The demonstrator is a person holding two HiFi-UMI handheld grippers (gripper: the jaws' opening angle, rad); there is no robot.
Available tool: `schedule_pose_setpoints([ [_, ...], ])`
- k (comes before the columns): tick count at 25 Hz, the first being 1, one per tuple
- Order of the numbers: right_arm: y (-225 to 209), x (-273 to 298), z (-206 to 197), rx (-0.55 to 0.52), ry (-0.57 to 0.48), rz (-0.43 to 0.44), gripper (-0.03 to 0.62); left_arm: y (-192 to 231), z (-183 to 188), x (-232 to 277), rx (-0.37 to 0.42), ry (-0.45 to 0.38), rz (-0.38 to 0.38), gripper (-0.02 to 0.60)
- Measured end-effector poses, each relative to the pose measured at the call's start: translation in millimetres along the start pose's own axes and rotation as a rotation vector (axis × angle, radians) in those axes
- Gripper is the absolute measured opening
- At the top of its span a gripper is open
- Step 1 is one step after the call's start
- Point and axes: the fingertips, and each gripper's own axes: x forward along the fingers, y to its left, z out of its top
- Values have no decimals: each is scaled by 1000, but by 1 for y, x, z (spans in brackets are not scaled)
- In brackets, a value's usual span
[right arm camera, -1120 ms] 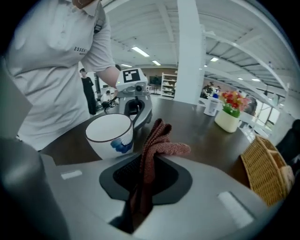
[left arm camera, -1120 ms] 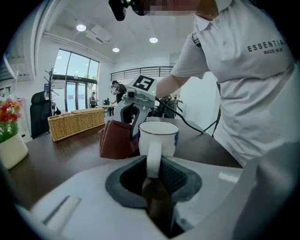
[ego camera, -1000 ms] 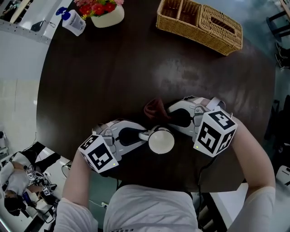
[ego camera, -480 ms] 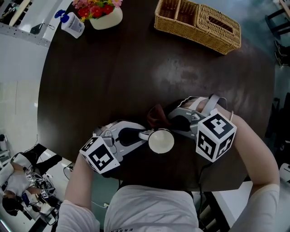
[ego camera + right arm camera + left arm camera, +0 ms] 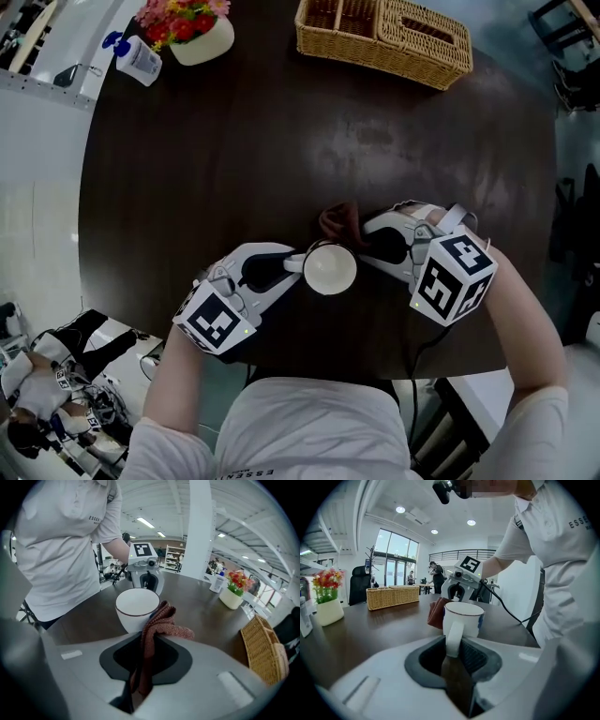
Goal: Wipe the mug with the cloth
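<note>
A white mug (image 5: 329, 269) with a dark rim line stands upright on the dark round table (image 5: 281, 150), near its front edge. My left gripper (image 5: 292, 265) is shut on the mug's handle (image 5: 453, 637) from the left. My right gripper (image 5: 364, 240) is shut on a reddish-brown cloth (image 5: 339, 223), which it holds against the mug's far right side. In the right gripper view the cloth (image 5: 157, 634) hangs bunched out of the jaws and touches the mug (image 5: 137, 609). In the left gripper view the cloth (image 5: 438, 613) shows behind the mug (image 5: 463, 617).
A two-part wicker basket (image 5: 382, 39) stands at the table's far edge. A white pot of red flowers (image 5: 187, 28) and a pump bottle (image 5: 131, 54) are at the far left. A person's arms and white shirt (image 5: 309, 431) fill the near edge.
The mug and both grippers sit a little further from the table's front edge. The right gripper has pushed the cloth closer against the mug's side.
</note>
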Motion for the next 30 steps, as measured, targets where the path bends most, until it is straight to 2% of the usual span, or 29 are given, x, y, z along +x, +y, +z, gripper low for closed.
schedule_pose_setpoints([
  [6, 10, 2, -7, 203, -61, -165, 78, 1, -1, -2, -25, -30, 69, 77],
  [12, 37, -3, -9, 366, -79, -318, 78, -5, -3, -5, -36, -41, 147, 77],
  [14, 43, -6, -12, 434, -68, -395, 78, -7, -4, -6, -41, -47, 163, 77],
  [16, 45, -10, -15, 517, -64, -486, 78, -12, -5, -7, -25, -61, 155, 77],
  [19, 51, -18, -7, 635, -122, -576, 78, -22, 2, -10, 56, -103, 117, 77],
  [22, 62, -19, -2, 739, -171, -620, 78, -26, 8, -11, 122, -113, 89, 77],
  [25, 75, -13, -2, 798, -172, -636, 78, -28, 5, -5, 162, -99, 60, 77],
  [30, 88, -10, 0, 865, -184, -667, 78, -25, 9, -5, 142, -135, 69, 77],
])
